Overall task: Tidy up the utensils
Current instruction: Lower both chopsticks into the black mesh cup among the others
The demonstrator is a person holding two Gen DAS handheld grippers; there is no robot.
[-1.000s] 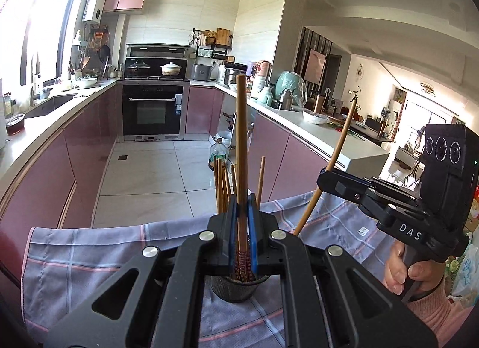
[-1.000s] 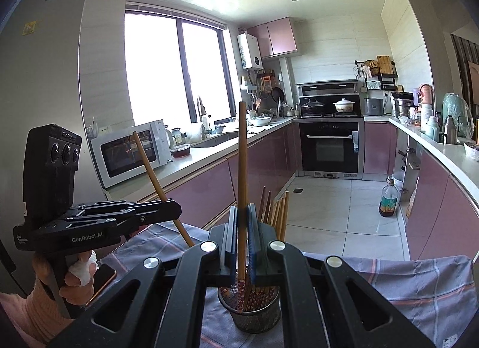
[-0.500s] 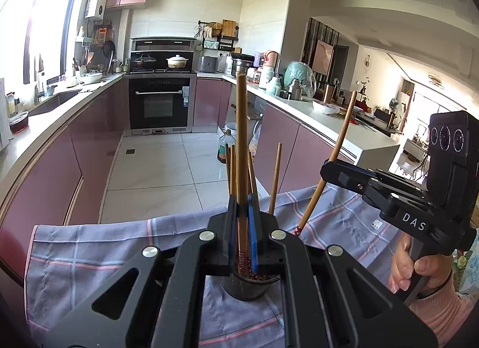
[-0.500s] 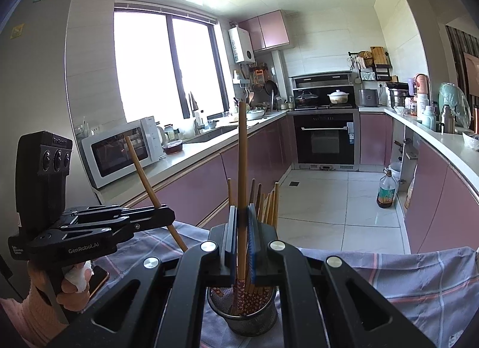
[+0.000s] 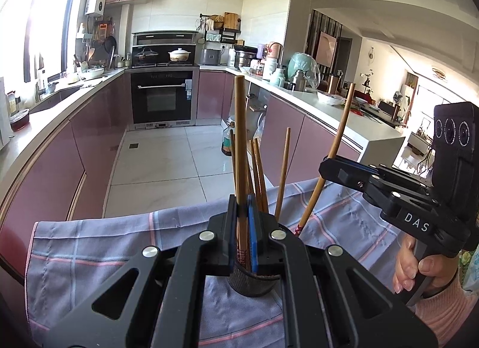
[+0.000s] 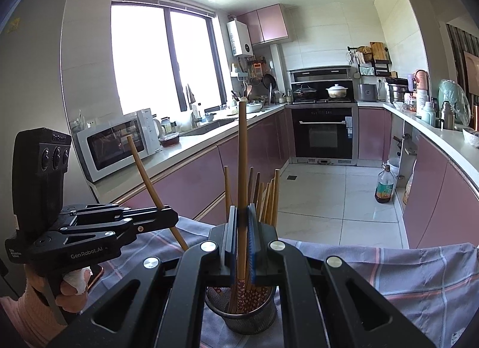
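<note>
- Holding one long, round wooden chopstick [image 5: 239,138] upright, our left tool [image 5: 243,225] is squeezed tight on it.
- Our right tool [image 6: 242,237] pinches another smooth chopstick [image 6: 242,153] too.
- Both sticks stand over a round metal mesh cup [image 6: 242,315] of chopsticks on the checked cloth [image 6: 404,273] covering the desk.

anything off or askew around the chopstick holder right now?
Nothing spilled or damaged. The mesh chopstick holder stands upright on the checked cloth with chopsticks inside. Each gripper holds one chopstick upright above it, not yet dropped in.
</note>
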